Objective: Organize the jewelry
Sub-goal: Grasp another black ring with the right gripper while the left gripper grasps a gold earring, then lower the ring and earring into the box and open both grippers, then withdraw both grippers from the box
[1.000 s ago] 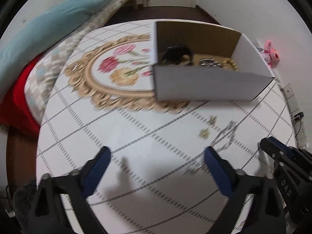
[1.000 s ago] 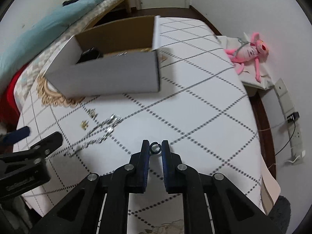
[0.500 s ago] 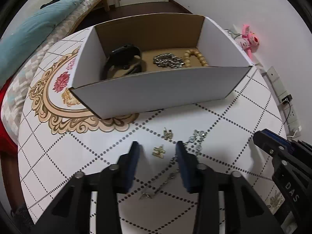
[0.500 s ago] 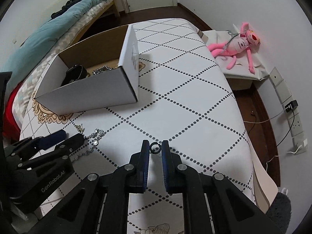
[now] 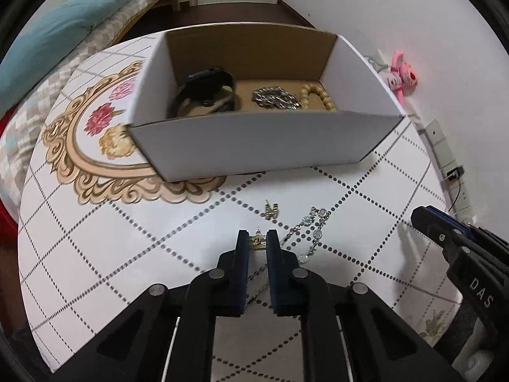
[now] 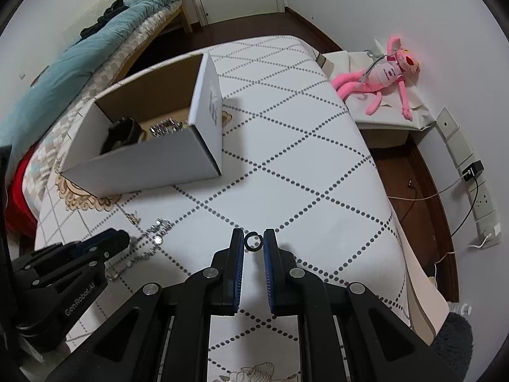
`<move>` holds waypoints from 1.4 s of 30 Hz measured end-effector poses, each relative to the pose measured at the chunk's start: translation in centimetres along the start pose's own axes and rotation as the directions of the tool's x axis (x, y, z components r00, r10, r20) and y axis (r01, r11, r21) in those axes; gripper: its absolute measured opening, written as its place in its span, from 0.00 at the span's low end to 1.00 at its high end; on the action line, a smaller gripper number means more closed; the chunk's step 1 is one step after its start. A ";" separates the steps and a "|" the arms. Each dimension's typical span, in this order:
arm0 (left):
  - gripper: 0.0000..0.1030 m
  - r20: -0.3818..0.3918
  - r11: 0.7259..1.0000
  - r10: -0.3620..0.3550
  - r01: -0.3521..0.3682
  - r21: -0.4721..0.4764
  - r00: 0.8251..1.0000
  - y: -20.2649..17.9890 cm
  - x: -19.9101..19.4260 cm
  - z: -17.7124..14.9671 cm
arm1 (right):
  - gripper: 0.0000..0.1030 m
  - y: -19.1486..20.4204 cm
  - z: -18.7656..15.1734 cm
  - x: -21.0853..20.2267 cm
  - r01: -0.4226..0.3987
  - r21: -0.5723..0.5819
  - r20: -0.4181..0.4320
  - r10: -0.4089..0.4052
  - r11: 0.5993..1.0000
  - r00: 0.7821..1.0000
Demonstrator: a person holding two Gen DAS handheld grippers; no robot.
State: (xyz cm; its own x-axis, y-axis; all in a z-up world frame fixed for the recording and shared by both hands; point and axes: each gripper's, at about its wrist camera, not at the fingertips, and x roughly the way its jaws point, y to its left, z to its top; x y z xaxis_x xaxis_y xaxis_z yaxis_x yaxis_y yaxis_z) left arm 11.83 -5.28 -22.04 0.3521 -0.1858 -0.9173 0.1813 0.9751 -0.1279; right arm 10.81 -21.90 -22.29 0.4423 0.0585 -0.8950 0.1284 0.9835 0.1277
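Pinching a small gold earring between its blue pads, the left gripper fills the bottom centre of the left wrist view; its jaws have just been closing and now press on the earring from both sides, right at the tablecloth. Just right of the fingertips a silver chain trails across the dotted diamond pattern, part of it running under the gripper. A second gold earring lies a little farther up, apart from the first. At the right edge of that frame the right gripper juts in.

In the right wrist view, the right gripper sits bottom centre, its fingers clamped on a small dark ring held at the tips above the cloth. The left gripper shows at lower left, beside the chain and the loose earring.

Farther up, the box stands open on the cloth, partly over a gold floral print. Inside it lie a black watch at left, a silver bracelet in the middle and a beaded bracelet at right. Beyond, a bed with a teal blanket fills the upper left, and a pink plush toy lies at upper right.
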 end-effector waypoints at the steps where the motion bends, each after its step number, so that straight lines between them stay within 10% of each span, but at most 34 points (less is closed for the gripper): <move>1: 0.08 0.009 1.000 -0.004 0.004 -0.013 1.000 0.5 -0.6 -0.1 | 0.13 0.0 0.1 -0.4 -0.006 -0.001 0.007 0.006 1.000 1.000; 18: 0.08 0.157 0.980 -0.112 0.135 -0.144 0.981 4.7 -8.3 5.2 | 0.13 3.6 6.2 -4.9 -0.179 -0.023 0.086 0.180 0.984 0.980; 30: 0.11 0.022 0.991 -0.063 0.065 -0.121 0.998 4.1 -3.9 14.2 | 0.14 6.4 15.1 1.2 -0.181 -0.099 -0.096 0.172 0.978 0.980; 33: 0.28 0.000 0.991 -0.013 0.013 -0.135 1.000 4.8 -3.3 14.9 | 0.30 6.5 16.1 2.3 -0.163 -0.107 -0.130 0.149 0.981 0.980; 35: 0.65 0.018 0.988 0.028 -0.025 -0.155 0.999 5.6 -3.6 14.9 | 0.37 6.4 16.4 2.3 -0.150 -0.113 -0.126 0.136 0.982 0.983; 39: 0.70 0.037 0.982 0.075 -0.068 -0.179 0.996 6.6 -4.0 14.6 | 0.47 6.3 16.6 1.7 -0.092 -0.134 -0.096 0.079 0.987 0.992; 42: 0.76 0.043 0.978 0.129 -0.120 -0.169 0.991 6.8 -4.0 14.0 | 0.82 6.2 16.3 1.5 -0.010 -0.157 -0.081 -0.002 0.988 0.997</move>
State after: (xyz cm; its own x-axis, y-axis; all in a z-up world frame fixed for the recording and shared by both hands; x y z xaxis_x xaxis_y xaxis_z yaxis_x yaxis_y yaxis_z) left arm 24.52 0.39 -13.98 0.4119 -0.0640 -0.9090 -0.0202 0.9966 -0.0794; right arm 26.73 -18.48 -15.82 0.3682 0.0698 -0.9271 -0.0172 0.9975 0.0683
